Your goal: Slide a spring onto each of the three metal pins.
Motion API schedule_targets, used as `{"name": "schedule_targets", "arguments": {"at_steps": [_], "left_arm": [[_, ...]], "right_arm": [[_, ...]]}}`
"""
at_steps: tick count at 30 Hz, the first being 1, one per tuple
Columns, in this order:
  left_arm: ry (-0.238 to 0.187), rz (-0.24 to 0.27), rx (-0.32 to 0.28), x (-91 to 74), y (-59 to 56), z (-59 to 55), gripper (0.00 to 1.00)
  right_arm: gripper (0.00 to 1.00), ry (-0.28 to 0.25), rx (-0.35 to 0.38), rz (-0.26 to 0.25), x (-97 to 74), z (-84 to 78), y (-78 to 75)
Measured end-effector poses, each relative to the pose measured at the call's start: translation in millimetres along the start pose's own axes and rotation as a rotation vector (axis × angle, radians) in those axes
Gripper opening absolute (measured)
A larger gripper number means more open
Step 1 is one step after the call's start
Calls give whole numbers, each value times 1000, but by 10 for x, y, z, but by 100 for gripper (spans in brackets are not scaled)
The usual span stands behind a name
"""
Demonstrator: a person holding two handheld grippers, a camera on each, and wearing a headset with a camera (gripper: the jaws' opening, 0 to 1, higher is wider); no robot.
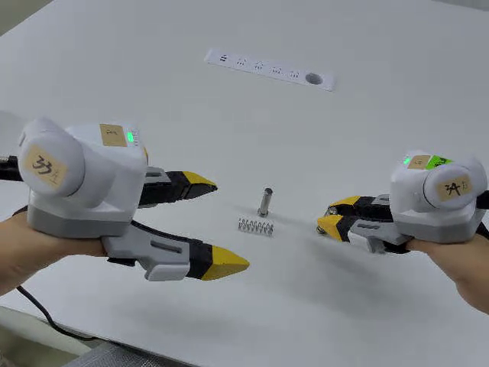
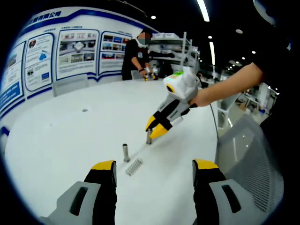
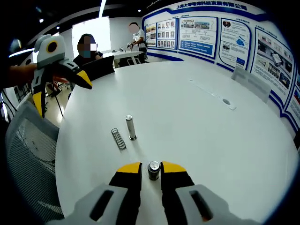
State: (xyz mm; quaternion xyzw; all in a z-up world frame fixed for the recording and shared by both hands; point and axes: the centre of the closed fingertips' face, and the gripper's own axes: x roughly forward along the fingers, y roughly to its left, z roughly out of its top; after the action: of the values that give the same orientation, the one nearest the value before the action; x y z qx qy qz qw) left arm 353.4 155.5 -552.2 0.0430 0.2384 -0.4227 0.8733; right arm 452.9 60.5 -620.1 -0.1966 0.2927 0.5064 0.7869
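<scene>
The spring (image 1: 255, 226) lies flat on the white table (image 1: 229, 115) between the two tools, with its long axis running left to right. It sits just on the near side of an upright pin (image 1: 265, 202), close to the pin's foot but, as far as can be seen, not touching it. The spring is just right of the left gripper (image 1: 212, 223) and in line with the gap between its jaws, so that tool looks the better placed of the two to take it. The right gripper (image 1: 335, 214) is a little farther off on the spring's other side. The left gripper's jaws are spread wide, one tip far and one near, and they hold and touch nothing. If they close from there they would probably cross the coil's short width, which suits a pinch on its middle. The right gripper's jaws are drawn in narrow around a second pin (image 3: 153, 171), which stands on the table between the yellow tips. They appear to pinch it near its top, though a sliver of gap on one side leaves the grip not quite certain. Both pins seen are bare.
</scene>
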Motion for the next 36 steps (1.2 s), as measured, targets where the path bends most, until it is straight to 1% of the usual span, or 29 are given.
{"name": "schedule_targets", "arguments": {"at_steps": [3, 8, 11, 14, 16, 19, 20, 21, 22, 24, 25, 26, 28, 32, 34, 36], "left_arm": [[3, -5, 7, -3, 1, -2, 67], [-3, -16, 20, 5, 1, 25, 67], [-9, -26, 24, 22, -9, 53, 67], [-41, -39, 15, 38, -20, 131, 67], [-50, -39, 19, 36, -15, 157, 67], [-50, -36, 24, 20, 4, 164, 67], [-52, -35, 23, 10, 13, 163, 67], [-54, -35, 19, -6, 20, 169, 67], [-72, -35, 2, -35, 20, 204, 67], [-116, -33, -27, -88, 37, 264, 67], [-123, -30, -33, -110, 53, 268, 67], [-124, -27, -36, -130, 69, 262, 67], [-116, -13, -35, -164, 121, 223, 66], [-91, 7, -30, -218, 199, 107, 65], [-73, 16, -31, -232, 222, 25, 65], [-65, 21, -33, -244, 226, -28, 65]], "right_arm": [[16, -16, 9, -13, -64, 55, -43], [17, -64, 20, -22, -201, 232, -42], [17, -71, 18, -22, -249, 300, -4], [18, -76, -14, -17, -276, 368, 80], [18, -83, -24, -5, -275, 408, 138], [18, -81, -44, 9, -241, 443, 218], [18, -80, -47, 12, -227, 451, 239], [18, -83, -60, 4, -215, 465, 252], [18, -85, -94, -18, -195, 482, 243], [18, -86, -81, -12, -146, 497, 283], [18, -94, -68, -3, -120, 516, 317], [18, -95, -67, 7, -91, 523, 348], [18, -82, -77, 24, -7, 513, 419], [18, -45, -96, 82, 169, 466, 585], [18, -14, -105, 95, 263, 404, 621], [18, 7, -124, 103, 328, 360, 642]]}}
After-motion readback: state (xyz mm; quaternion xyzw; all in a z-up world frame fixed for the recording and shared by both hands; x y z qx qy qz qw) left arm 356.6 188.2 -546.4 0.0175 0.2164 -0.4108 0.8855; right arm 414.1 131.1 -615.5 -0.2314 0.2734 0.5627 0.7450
